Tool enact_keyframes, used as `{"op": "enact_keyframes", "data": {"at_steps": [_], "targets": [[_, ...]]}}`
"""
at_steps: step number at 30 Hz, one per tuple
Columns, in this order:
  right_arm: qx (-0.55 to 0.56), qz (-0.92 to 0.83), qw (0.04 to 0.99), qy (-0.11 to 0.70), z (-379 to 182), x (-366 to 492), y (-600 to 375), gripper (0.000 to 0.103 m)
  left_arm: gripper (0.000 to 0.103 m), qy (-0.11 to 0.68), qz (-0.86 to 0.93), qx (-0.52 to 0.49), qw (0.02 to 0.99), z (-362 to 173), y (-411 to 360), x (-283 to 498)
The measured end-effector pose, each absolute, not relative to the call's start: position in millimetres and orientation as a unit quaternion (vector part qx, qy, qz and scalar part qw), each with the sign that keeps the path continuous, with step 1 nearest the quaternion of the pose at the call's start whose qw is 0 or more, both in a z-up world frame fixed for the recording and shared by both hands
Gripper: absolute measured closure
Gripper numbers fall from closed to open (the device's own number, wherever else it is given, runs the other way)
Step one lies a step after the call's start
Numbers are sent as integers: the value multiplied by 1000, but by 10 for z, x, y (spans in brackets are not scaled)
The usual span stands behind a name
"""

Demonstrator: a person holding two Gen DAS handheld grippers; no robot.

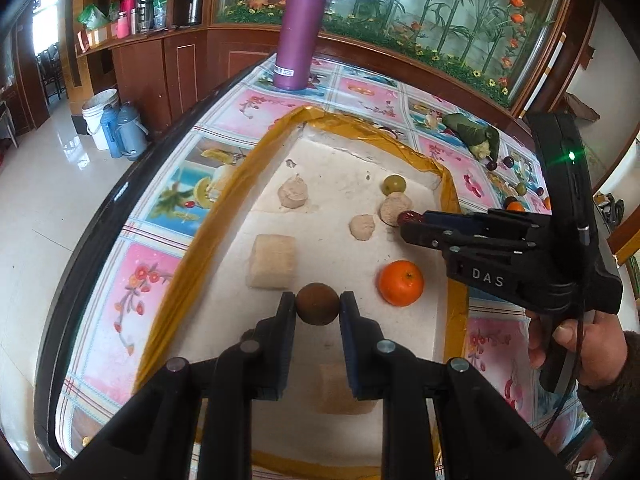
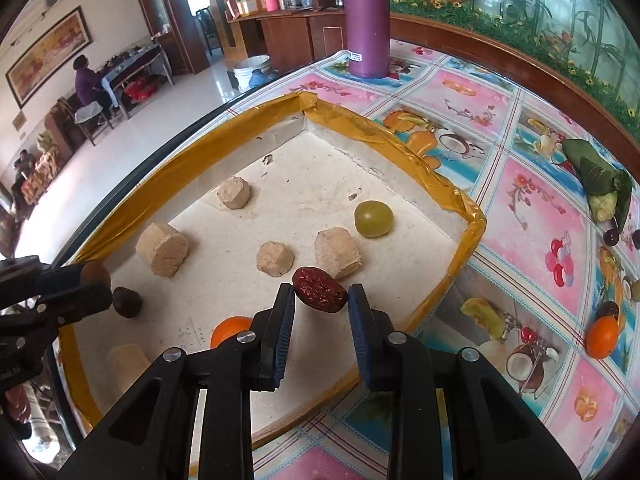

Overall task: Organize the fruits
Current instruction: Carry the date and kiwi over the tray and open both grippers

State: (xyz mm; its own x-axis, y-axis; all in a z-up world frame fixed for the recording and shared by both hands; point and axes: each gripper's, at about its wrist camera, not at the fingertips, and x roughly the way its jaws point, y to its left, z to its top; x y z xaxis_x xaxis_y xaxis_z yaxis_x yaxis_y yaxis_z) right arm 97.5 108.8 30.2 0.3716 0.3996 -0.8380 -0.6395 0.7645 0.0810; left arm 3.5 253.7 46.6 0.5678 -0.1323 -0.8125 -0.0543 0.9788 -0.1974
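My left gripper: black plastic frame, blue ribbed pads on the fingers, round silver screws on the linkage arms. My right gripper: same black body, same blue pads; from the left wrist view it shows white "DAS" lettering, a green LED at 1 o'clock, black cable. My right hand: bare skin, dark fuzzy sleeve.

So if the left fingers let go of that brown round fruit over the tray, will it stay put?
Probably not at once. The brown round fruit looks near-spherical and smooth, so it may roll on the tray floor. The raised yellow-taped rim should likely contain it, and the foam blocks nearby could stop it.
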Motion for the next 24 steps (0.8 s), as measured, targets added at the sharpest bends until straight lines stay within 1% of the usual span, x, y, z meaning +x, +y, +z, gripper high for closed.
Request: {"op": "enact_keyframes", "data": {"at_steps": [9,16,20,23,24], "targets": [[-152,315,817,458,284,1027,1093,76,78,490,-39,-80,867,278,2298,219],[-175,318,817,449,267,996,1129,76,78,504,-31,-64,861,135,2259,310],[-182,315,817,446,264,995,1136,76,78,498,-27,-52,865,136,2229,297],[-185,312,818,446,260,983,1145,76,76,497,-29,-50,866,136,2221,296],[-186,311,819,446,257,980,1150,76,73,498,-28,-52,865,139,2226,289]]}}
